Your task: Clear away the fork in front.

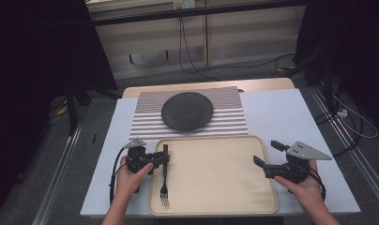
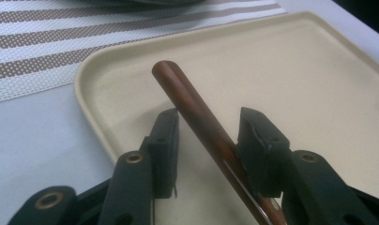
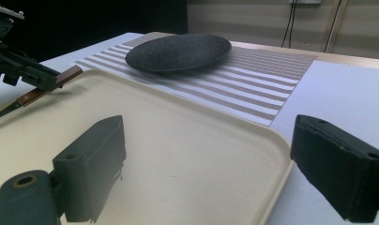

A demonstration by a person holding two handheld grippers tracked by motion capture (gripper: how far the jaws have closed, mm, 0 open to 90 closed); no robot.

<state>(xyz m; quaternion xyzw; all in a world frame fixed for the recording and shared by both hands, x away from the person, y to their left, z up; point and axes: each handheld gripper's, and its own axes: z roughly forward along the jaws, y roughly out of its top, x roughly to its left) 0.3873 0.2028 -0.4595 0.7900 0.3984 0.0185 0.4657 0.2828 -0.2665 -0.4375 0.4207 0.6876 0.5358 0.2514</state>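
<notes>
Left gripper (image 1: 160, 159): jaws set either side of a fork's (image 1: 164, 180) brown handle, not quite closed, at the tray's (image 1: 216, 197) 9 o'clock edge.
Right gripper (image 1: 267, 153): jaws wide, empty, at 3 o'clock.
Dark plate (image 1: 186, 111): on striped placemat (image 1: 230, 119), 12 o'clock of the worktop (image 1: 281, 110).

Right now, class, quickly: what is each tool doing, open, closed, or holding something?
Left tool: jaws apart around the fork handle, not yet clamped.
Right tool: open wide, holding nothing, over the tray edge.
</notes>
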